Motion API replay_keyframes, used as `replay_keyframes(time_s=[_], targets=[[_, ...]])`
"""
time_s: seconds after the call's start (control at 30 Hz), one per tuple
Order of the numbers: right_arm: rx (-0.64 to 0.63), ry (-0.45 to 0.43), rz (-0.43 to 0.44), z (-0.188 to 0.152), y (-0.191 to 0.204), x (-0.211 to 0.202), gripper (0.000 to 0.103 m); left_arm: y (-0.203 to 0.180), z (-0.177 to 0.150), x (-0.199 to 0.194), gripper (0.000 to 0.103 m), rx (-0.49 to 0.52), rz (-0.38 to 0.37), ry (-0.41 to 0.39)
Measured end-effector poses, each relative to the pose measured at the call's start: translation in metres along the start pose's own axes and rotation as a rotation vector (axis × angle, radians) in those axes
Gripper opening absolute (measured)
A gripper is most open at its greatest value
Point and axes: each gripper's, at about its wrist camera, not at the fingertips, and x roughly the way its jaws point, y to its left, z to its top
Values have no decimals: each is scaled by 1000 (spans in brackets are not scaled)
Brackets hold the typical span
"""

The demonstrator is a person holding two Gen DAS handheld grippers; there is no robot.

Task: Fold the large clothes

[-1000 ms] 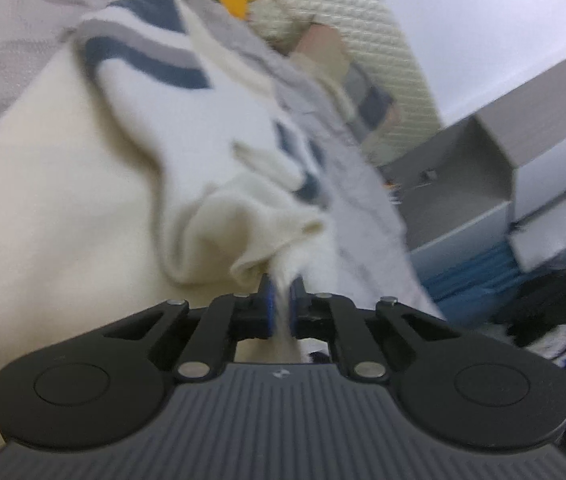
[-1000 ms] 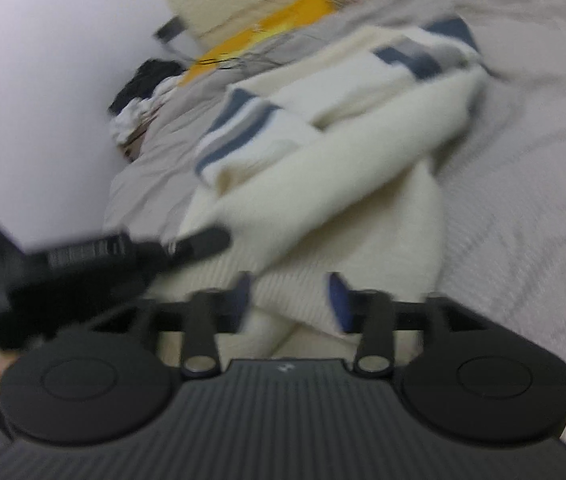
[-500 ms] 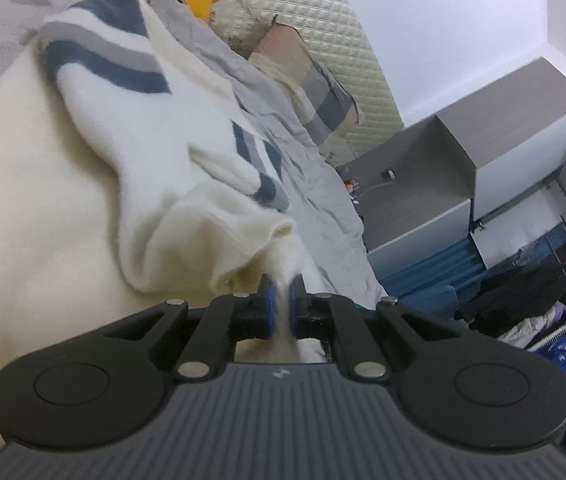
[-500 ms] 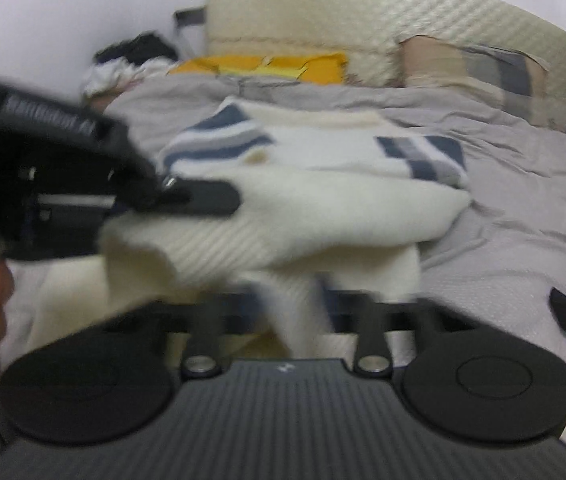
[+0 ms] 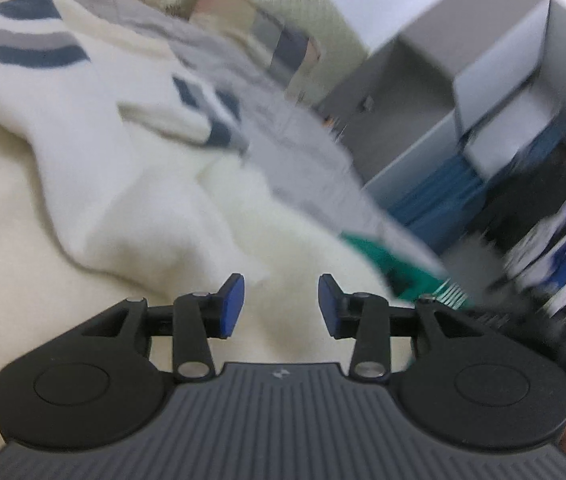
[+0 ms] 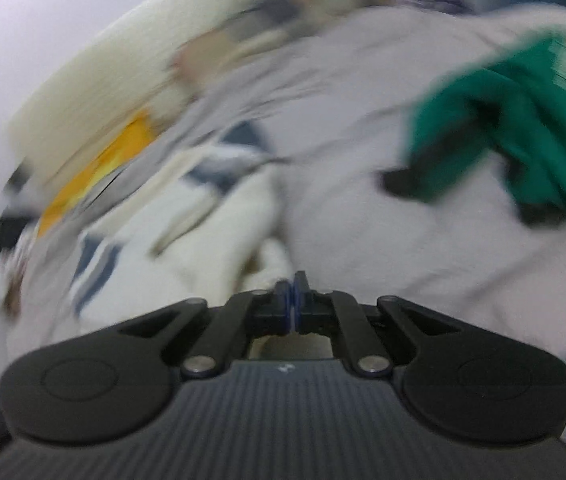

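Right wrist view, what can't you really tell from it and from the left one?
- Right hand-held gripper: pads together, but whether they pinch any cream sweater is hidden behind them.
- Green garment: motion blur in the right wrist view smears its print.
- Green garment's far end: blurred in the left wrist view.
- Clutter at the right edge of the left wrist view: blurred, unidentifiable.
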Motion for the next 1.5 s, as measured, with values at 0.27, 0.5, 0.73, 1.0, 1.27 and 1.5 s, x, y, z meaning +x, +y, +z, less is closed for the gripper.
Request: replay_keyframes(time_s=[0.27, 0.5, 0.73, 1.0, 1.27, 1.5], targets=[[131, 37, -79, 5, -32, 7, 5, 5, -19, 59, 44, 90, 183, 190], [37, 52, -47, 26, -37, 16, 8, 2, -27, 69, 44, 152, 231, 213], [-42, 261, 76, 25, -20, 56, 16, -6, -25, 41, 45, 115, 245, 183], [4, 411, 139, 26, -17, 111, 67, 29, 18, -56, 61, -73, 528, 2], [-19, 453, 176, 19, -14, 145, 72, 121, 37, -108, 63, -460, 620, -119], [52, 481, 170, 12, -23, 153, 73, 137, 33, -99, 63, -513, 668, -99]])
